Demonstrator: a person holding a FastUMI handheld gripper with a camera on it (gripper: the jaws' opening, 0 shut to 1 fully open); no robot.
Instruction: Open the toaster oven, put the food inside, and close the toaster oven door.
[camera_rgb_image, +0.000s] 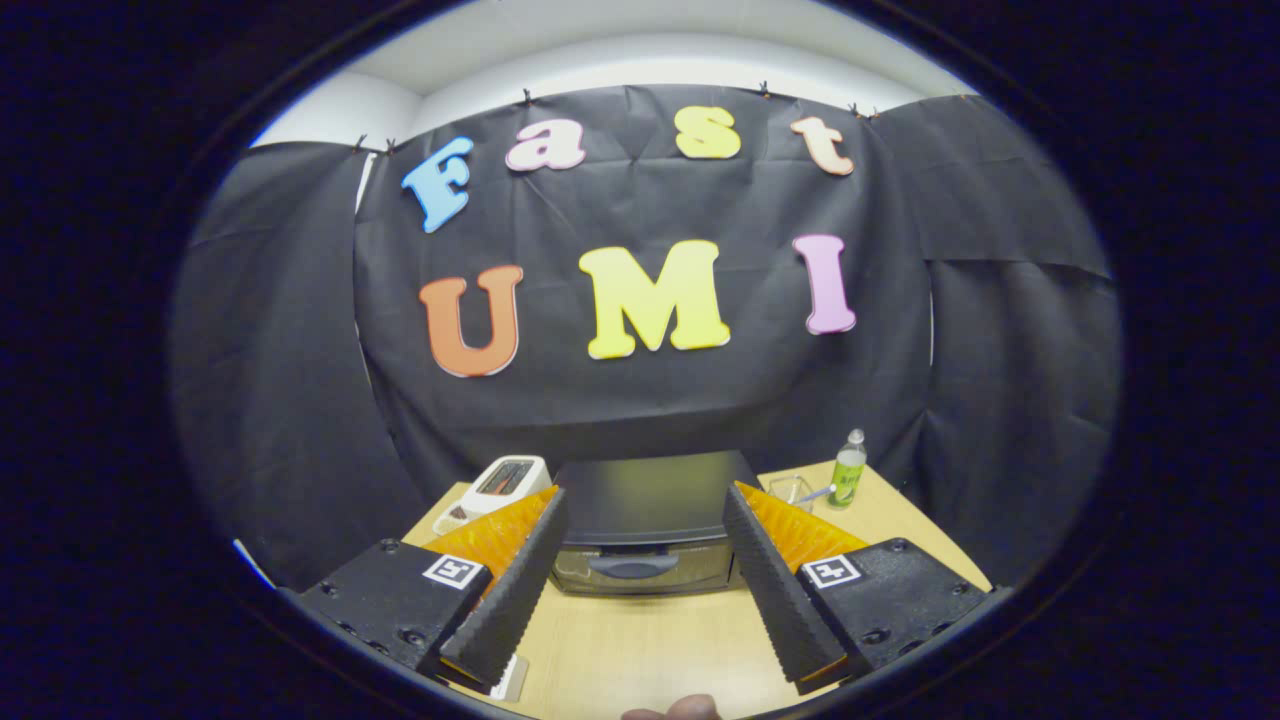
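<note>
The oven (645, 525) sits shut on the table (640, 650), just ahead of the claw (645, 500) and framed between its fingers. The claw gapes wide, holding and touching nothing.

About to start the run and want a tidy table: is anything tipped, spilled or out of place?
Nothing stands out. The toaster oven sits square with its door shut, the white toaster and green bottle stand upright, and the open gripper touches nothing.
</note>
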